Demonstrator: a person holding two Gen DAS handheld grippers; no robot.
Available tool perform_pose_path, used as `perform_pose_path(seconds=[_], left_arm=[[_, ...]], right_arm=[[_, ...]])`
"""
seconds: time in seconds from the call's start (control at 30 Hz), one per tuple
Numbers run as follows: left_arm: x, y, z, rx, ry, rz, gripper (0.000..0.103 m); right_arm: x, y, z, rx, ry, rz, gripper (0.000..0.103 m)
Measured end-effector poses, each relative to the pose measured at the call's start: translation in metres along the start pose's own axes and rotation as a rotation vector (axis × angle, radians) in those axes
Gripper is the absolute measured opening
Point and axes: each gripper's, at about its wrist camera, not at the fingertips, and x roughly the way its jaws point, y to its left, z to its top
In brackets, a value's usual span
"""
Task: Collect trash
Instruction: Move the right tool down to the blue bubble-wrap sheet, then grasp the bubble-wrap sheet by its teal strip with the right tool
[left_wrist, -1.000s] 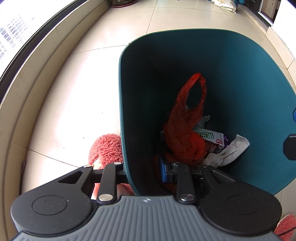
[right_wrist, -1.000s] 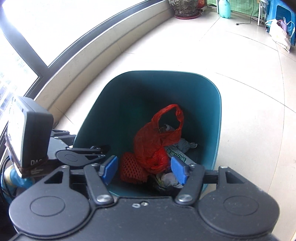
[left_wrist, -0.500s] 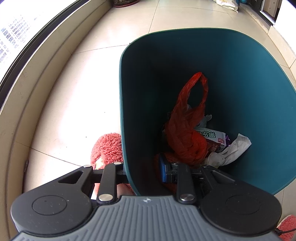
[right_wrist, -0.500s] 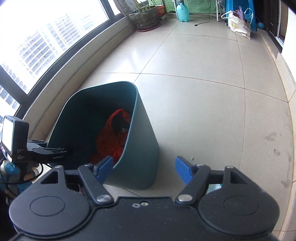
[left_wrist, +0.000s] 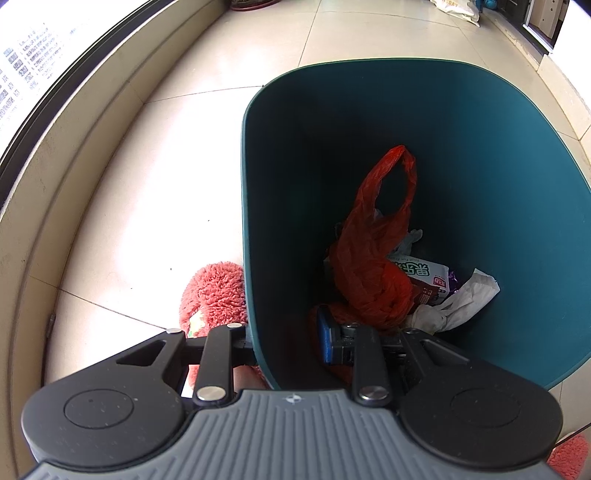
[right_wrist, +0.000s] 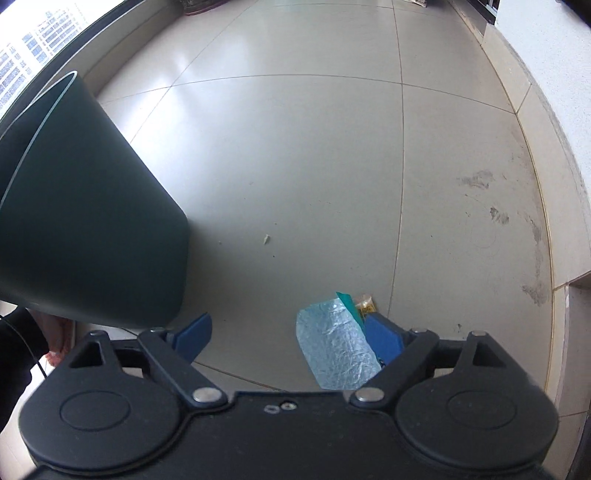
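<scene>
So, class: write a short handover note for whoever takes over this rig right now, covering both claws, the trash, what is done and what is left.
Left claw: clamped on the teal bin's wall, holding it tilted.
Right claw: open, jaws just widened, empty, low over the floor.
Done: red bag, snack packet and tissue are binned.
Left: the silvery blue wrapper between the right fingers; a small scrap beyond.

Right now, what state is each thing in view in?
Bin: tilted, rim clamped in left gripper jaws.
Red bag: crumpled inside bin, handle upright.
Silver wrapper: flat on floor, uncollected.
Right gripper: jaws open, just widening, wrapper between, untouched.
</scene>
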Motion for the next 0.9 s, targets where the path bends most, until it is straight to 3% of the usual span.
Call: perform_pose_path(seconds=[0.2,0.4,0.6,0.9], left_arm=[[0.001,-0.002,-0.002,0.014,-0.005,0.009,0.027],[0.004,-0.005,-0.003,0.027,0.004,0.004,0.027],[0.010,-0.010,-0.004,0.048,0.016,0.014,0.027],[0.015,-0.013,-0.004,0.051,0.024,0.017,0.027]], right_arm=[[0.053,-0.039,-0.008,0.146,0.081,-0.040,0.088],[0.094,-0.050,-0.017,0.181,0.139,-0.060,0.082],[0.118,-0.054,-0.021,0.185,0.172,-0.077,0.065],[0.120,-0.052,-0.027,0.151,0.178,-0.117,0.022]])
